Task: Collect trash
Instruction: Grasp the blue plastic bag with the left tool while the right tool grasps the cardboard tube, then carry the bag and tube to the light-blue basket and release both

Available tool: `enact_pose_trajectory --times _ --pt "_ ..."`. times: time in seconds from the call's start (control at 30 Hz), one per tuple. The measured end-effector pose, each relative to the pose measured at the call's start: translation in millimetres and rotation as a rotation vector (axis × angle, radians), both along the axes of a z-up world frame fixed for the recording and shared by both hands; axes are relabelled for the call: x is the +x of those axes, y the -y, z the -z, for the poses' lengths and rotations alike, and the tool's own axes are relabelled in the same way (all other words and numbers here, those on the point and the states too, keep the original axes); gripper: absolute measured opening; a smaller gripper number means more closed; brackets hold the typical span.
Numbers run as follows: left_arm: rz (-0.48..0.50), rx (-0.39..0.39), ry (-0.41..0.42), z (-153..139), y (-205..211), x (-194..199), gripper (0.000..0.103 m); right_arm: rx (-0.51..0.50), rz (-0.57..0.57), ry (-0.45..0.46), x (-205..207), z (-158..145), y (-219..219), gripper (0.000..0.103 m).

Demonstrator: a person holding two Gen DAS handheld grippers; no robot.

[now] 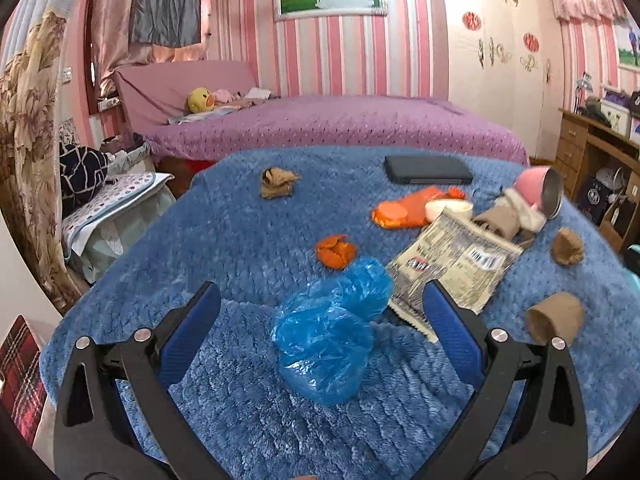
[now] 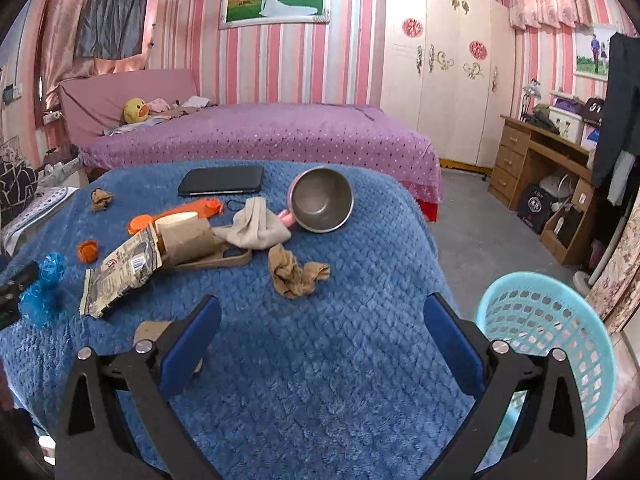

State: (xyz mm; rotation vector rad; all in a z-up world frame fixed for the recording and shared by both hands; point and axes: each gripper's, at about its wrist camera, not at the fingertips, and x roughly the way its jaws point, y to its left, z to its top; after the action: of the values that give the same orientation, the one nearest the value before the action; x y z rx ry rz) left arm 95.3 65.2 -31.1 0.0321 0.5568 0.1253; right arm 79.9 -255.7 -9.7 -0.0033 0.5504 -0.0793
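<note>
Here, blue plastic bag (image 1: 326,332) between open left hand-held gripper (image 1: 320,304) fingers.

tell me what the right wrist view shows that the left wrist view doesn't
Only the right wrist view shows the light blue basket beside the blanket-covered table and the inside of the metal bowl. Only the left wrist view shows the blue plastic bag lying whole between the open jaws. Both show the printed wrapper, the orange peel and the black tablet.
</note>
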Motion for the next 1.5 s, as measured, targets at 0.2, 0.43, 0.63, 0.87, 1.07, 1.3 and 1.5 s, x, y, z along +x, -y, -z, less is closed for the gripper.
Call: enact_pose_trajectory --times 0.2,0.43,0.63,0.87,1.07,1.3,1.5 --pt "-0.011 -0.012 -0.074 18.5 -4.8 23.4 0.098 0.012 -0.029 -0.016 5.4 4.4 -5.6 0.099" --pt "-0.002 -0.07 -0.108 22.8 -14.4 25.5 0.087 -0.008 -0.119 -0.048 10.6 15.5 -38.9 0.099" --pt "0.047 -0.06 -0.149 29.7 -11.9 25.2 0.04 -0.036 -0.195 -0.08 12.9 27.7 -71.7 0.099" --pt "0.022 -0.123 -0.105 19.0 -25.0 12.6 0.035 -0.025 -0.241 -0.139 19.4 39.8 -89.8 0.099" --pt "0.019 -0.116 -0.107 17.5 -24.4 12.6 0.034 -0.013 -0.264 -0.165 26.5 46.8 -95.1 0.086" --pt "0.014 -0.102 -0.087 11.5 -18.6 9.4 0.034 -0.004 -0.307 -0.19 28.5 49.0 -94.6 0.053" --pt "0.014 -0.103 -0.05 1.4 -11.4 3.6 0.034 0.002 -0.306 -0.134 19.6 34.5 -80.4 0.053"
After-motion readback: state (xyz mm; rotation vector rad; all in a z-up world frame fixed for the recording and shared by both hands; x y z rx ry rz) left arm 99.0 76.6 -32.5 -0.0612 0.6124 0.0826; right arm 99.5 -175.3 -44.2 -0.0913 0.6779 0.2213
